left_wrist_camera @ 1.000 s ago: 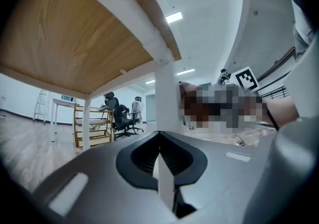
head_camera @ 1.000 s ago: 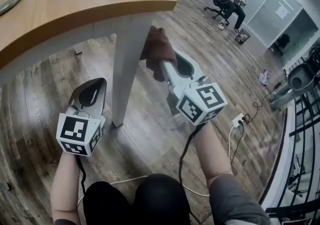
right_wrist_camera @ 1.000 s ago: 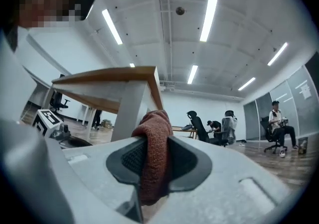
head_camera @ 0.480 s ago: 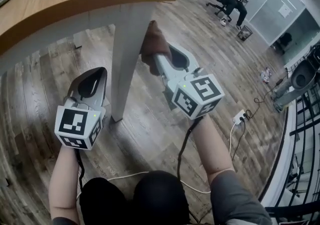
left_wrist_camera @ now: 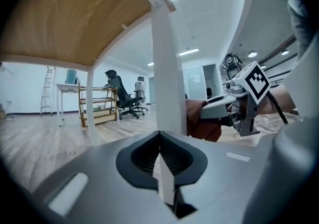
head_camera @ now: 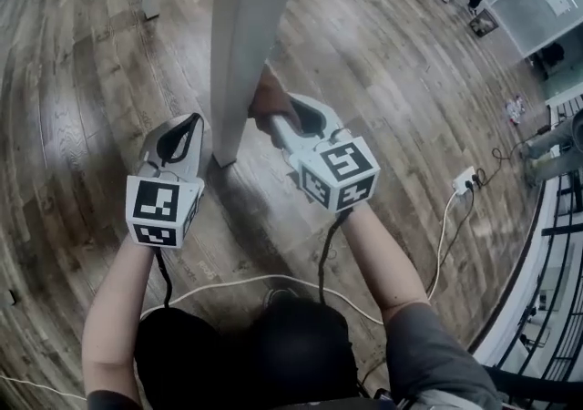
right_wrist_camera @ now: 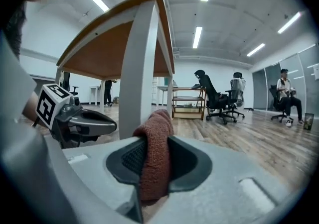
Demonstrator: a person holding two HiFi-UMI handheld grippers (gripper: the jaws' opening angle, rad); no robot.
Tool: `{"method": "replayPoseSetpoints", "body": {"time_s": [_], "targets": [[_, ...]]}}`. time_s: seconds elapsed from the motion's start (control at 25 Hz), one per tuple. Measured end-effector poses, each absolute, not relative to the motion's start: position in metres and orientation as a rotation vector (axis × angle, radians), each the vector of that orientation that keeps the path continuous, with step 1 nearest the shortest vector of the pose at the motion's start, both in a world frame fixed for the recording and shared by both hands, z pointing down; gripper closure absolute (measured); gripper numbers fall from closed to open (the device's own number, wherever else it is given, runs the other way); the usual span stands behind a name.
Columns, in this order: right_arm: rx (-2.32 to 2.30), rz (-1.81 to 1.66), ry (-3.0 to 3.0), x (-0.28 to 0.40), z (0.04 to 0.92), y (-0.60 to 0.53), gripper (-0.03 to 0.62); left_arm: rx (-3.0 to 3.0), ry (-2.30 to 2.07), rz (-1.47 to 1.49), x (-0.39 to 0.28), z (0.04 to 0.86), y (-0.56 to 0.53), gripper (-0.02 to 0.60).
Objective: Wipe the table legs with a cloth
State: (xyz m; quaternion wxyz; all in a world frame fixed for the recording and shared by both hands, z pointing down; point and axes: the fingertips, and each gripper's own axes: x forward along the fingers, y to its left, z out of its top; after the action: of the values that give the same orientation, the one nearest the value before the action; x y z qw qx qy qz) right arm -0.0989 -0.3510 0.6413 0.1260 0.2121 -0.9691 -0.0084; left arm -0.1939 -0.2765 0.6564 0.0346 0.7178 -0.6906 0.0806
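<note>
Rust-brown terry cloth (right_wrist_camera: 153, 151) is clamped in the right gripper (head_camera: 278, 121). Its fingers (right_wrist_camera: 192, 168) are closed tight on the fabric, with one fold bulging above them and the rest hanging below. The cloth lies against the right-hand face of the white counter leg (head_camera: 239, 44) and touches it low down, a little above the foot.

The left gripper (head_camera: 187, 126) is on the other side of the same leg, just beside its left face and near the foot. A thin strip of floor shows between gripper and leg. Its fingers (left_wrist_camera: 139, 158) are drawn together, leaving only a thin pale slit at the seam, and they hold nothing. Both grippers point forward at about the same level, with the leg between them.

The leg stands upright on a grey-brown wood plank floor (head_camera: 383, 62). It meets the wood-grain underside of the counter (left_wrist_camera: 65, 19) at a corner.

A white cable (head_camera: 237, 282) runs across the floor close to the person's knees. A power strip (head_camera: 463, 180) lies well off to the right. A seated person (right_wrist_camera: 286, 93), office chairs (right_wrist_camera: 217, 99) and a low wooden shelf unit (right_wrist_camera: 187, 101) are well apart from the work area.
</note>
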Motion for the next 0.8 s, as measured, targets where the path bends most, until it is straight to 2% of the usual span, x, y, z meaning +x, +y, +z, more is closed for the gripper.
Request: {"method": "replayPoseSetpoints", "body": {"time_s": [0.12, 0.28, 0.44, 0.8], "targets": [[0.602, 0.038, -2.763, -0.1, 0.693, -0.348, 0.508, 2.223, -2.067, 0.316, -0.182, 0.692, -0.277, 0.561], [0.58, 0.13, -2.682, -0.101, 0.753, -0.344, 0.508, 2.075, -2.007, 0.215, -0.181, 0.731, -0.272, 0.561], [0.533, 0.163, -2.593, -0.101, 0.803, -0.34, 0.508, 2.006, -1.958, 0.277, -0.176, 0.77, -0.259, 0.561], [0.478, 0.194, -2.428, -0.091, 0.877, -0.338, 0.508, 1.925, -1.938, 0.227, -0.172, 0.791, -0.262, 0.561]]}}
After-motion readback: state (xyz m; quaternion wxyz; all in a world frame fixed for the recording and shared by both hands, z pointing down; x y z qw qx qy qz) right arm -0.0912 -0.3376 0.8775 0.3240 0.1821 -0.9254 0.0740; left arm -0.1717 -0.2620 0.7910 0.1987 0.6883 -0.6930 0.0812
